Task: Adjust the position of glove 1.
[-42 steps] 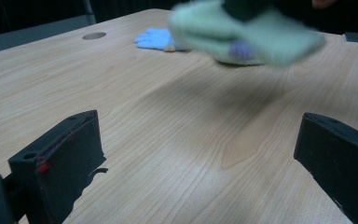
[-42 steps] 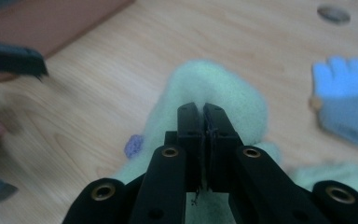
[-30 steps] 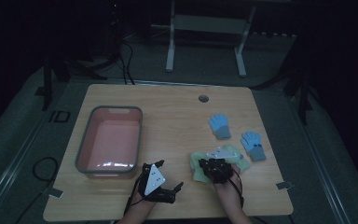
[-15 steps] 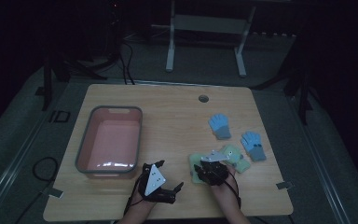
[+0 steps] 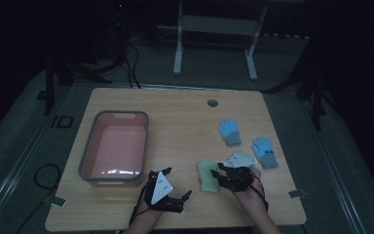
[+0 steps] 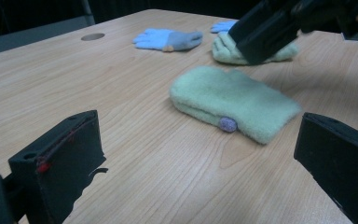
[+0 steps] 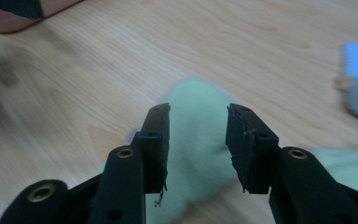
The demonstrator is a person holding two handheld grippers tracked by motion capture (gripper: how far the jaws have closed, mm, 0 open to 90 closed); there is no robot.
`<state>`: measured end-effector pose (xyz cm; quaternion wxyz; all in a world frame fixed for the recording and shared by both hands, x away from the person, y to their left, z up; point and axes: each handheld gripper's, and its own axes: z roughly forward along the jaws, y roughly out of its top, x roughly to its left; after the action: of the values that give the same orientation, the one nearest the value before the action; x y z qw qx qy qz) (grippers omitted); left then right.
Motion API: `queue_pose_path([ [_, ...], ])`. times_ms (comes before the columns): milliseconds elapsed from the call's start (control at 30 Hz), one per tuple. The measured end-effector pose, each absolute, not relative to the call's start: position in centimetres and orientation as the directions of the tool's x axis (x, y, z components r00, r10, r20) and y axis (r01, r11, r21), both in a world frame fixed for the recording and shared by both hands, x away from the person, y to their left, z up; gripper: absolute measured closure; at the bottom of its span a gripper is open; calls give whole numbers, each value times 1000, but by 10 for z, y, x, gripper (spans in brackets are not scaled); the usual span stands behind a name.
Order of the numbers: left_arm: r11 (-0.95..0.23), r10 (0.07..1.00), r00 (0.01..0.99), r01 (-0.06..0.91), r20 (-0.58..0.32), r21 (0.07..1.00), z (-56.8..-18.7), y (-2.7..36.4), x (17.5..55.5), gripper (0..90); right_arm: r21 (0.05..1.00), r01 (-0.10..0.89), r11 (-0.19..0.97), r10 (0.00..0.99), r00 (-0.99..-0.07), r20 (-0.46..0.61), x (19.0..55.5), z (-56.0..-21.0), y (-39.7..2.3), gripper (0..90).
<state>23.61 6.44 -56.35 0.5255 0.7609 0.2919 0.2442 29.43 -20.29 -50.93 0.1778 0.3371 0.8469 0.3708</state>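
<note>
Fuzzy pale-green mitten (image 6: 235, 106), lying flat near the desk's front edge, could be pinched through one layer only and dragged if the half-open right gripper (image 7: 198, 128) is closed shallowly, while the left gripper (image 6: 205, 158) is held wide.

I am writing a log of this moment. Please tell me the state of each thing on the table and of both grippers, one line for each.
Pink bin: empty, upright.
Near green mitten: flat on the table, free.
Far green mitten: flat, partly behind the right gripper.
Blue glove: flat, untouched.
Second blue glove: flat, untouched.
Left gripper: open, holding nothing.
Right gripper: open, above the near green mitten.
</note>
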Motion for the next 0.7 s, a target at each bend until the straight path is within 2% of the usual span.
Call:
queue_pose_path([
  [300, -274, 702, 710, 190, 61, 943, -563, 65, 237, 13, 772, 408, 488, 705, -706, -72, 301, -494, -242, 617],
  [333, -274, 702, 710, 191, 60, 943, -563, 65, 236, 13, 778, 411, 476, 709, -703, -62, 305, -488, -261, 621],
  [467, -272, 704, 708, 191, 59, 943, -564, 65, 236, 13, 780, 399, 482, 709, -701, -80, 311, -481, -286, 621],
  [700, -271, 705, 707, 193, 58, 943, -563, 65, 237, 13, 766, 399, 504, 703, -705, -95, 326, -489, -310, 621],
])
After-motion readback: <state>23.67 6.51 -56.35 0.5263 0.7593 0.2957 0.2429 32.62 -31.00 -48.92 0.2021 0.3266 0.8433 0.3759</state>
